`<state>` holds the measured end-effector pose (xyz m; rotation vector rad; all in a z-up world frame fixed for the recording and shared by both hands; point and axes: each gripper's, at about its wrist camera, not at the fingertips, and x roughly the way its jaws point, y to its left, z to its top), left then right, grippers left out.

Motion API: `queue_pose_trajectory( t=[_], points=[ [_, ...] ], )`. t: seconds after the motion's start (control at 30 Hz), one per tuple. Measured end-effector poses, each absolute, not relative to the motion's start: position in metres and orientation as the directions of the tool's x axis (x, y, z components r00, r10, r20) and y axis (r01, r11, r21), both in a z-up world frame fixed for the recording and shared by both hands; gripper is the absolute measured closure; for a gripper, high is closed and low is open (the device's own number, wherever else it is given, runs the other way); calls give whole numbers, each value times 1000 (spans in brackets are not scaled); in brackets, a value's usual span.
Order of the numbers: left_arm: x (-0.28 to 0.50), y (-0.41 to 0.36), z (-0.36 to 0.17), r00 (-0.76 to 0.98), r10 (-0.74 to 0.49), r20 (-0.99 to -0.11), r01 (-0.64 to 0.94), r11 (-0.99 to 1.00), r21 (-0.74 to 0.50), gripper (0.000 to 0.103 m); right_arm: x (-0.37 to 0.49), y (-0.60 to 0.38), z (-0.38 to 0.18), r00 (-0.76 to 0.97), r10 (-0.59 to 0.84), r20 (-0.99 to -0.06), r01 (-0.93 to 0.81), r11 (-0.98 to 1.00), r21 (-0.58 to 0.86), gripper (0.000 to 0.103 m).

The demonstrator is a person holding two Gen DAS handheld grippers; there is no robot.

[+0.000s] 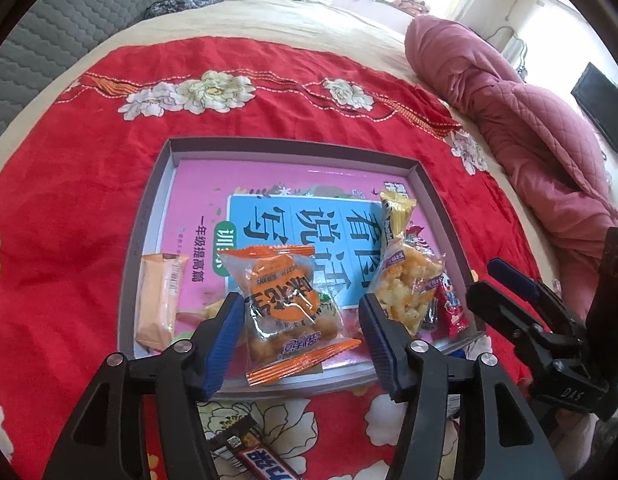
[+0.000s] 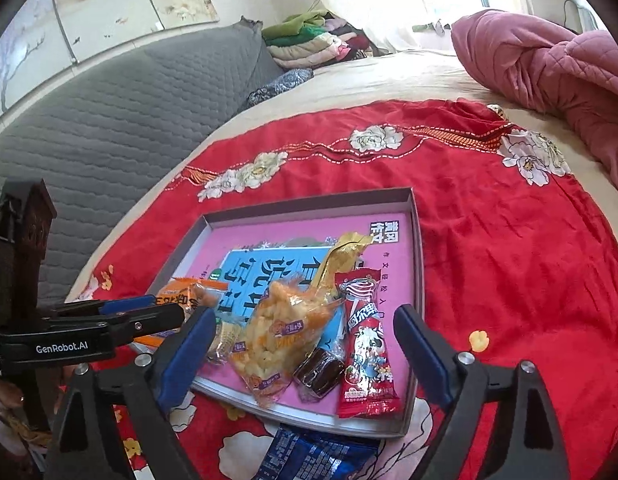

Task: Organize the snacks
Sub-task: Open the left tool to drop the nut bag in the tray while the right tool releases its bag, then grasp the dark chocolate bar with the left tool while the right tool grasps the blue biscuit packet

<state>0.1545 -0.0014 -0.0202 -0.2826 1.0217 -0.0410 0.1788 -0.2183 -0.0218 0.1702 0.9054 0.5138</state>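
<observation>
Orange and clear plastic, the peanut-snack packet (image 1: pixel 287 312) lies in the near part of the grey tray (image 1: pixel 149 216), its crimped end hanging over the near rim. The left tool (image 1: pixel 301 332) straddles it with jaws parted and the pads clear of the wrapper, so nothing is held. The right tool (image 2: pixel 305 344) hangs wide and empty above the popcorn bag (image 2: pixel 269 340), the dark wrapped candy (image 2: pixel 319 372) and the red milk-candy stick (image 2: pixel 367 344).

The step looks like letting go after a placement. To do it well, lift each tool straight up before turning away, so a pad does not snag a crimped edge and drag a packet out; the orange packet could do with a nudge inward.

Counted in the tray: one orange packet, one pale wafer packet (image 1: pixel 161 300), one popcorn bag, one yellow stick packet (image 1: pixel 395 216), one red stick, one dark candy. A small item under the pile is too hidden to name. Outside, on the red bedspread (image 1: pixel 69 200): one chocolate bar (image 1: pixel 261 456) and one blue packet (image 2: pixel 313 456).
</observation>
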Motion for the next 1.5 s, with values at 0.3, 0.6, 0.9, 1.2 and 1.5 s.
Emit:
queue_pose_trajectory(
  t=[0.3,0.6,0.9,1.2,1.5],
  points=[
    [148,8,-17,527,-161,-835,-112,960,-256,40,168,-230,-12,519,527,-673,-347,849,397,9],
    [132,16,-6,534,-168,-828,-112,958,-266,39,149,-236,-5,526,533,-663,-339,846,411,9],
    [107,29,-7,511,-179,-841,-130,951,-282,39,129,-234,-10,505,507,-698,-311,862,401,2],
    [78,26,-36,419,-202,-885,-171,940,-295,39,107,-226,-28,451,436,-778,-282,897,339,2],
    [64,16,-71,332,-218,-918,-231,925,-303,39,98,-222,-49,389,350,-852,-239,932,273,2]
  ],
)
